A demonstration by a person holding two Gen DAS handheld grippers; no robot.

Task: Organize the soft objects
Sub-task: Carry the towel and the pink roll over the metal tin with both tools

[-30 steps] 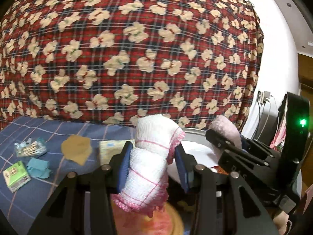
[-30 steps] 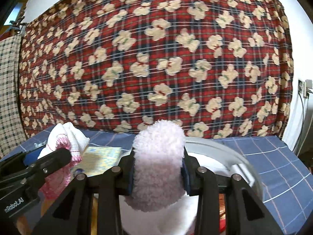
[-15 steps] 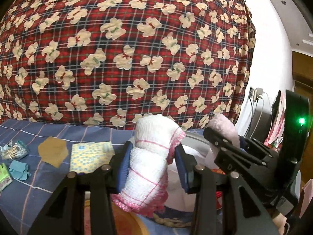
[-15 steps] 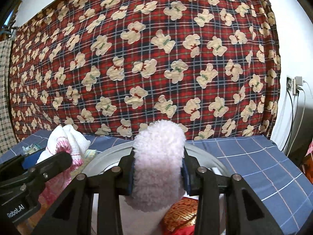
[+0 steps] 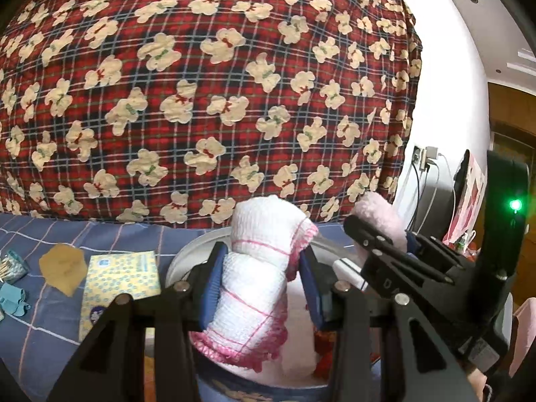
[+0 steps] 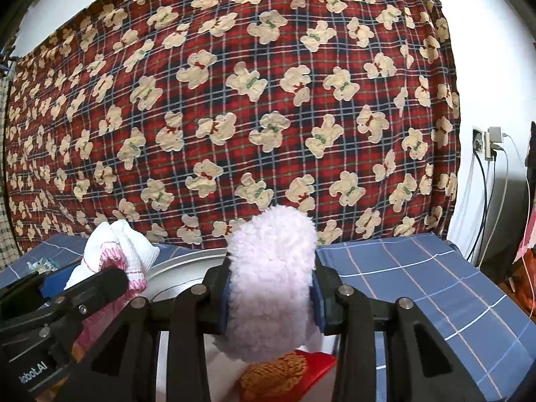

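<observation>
My left gripper (image 5: 261, 276) is shut on a rolled white towel with pink trim (image 5: 258, 268), held above a round white basin (image 5: 181, 261). The towel also shows in the right wrist view (image 6: 114, 254). My right gripper (image 6: 271, 291) is shut on a fluffy pale pink cloth (image 6: 273, 278), also over the basin (image 6: 174, 268). The pink cloth shows at the right of the left wrist view (image 5: 378, 214). A red and gold soft item (image 6: 284, 375) lies inside the basin below the pink cloth.
A blue checked cloth (image 6: 402, 274) covers the surface. On it at the left lie a yellow patterned pack (image 5: 120, 274), a tan piece (image 5: 62, 268) and a teal item (image 5: 13, 298). A red bear-print blanket (image 5: 201, 83) hangs behind. Cables and a socket (image 6: 485, 147) are on the right wall.
Both grippers have moved forward and to the right over the basin, still holding their cloths. The items on the left have slid toward the left edge of the view.
</observation>
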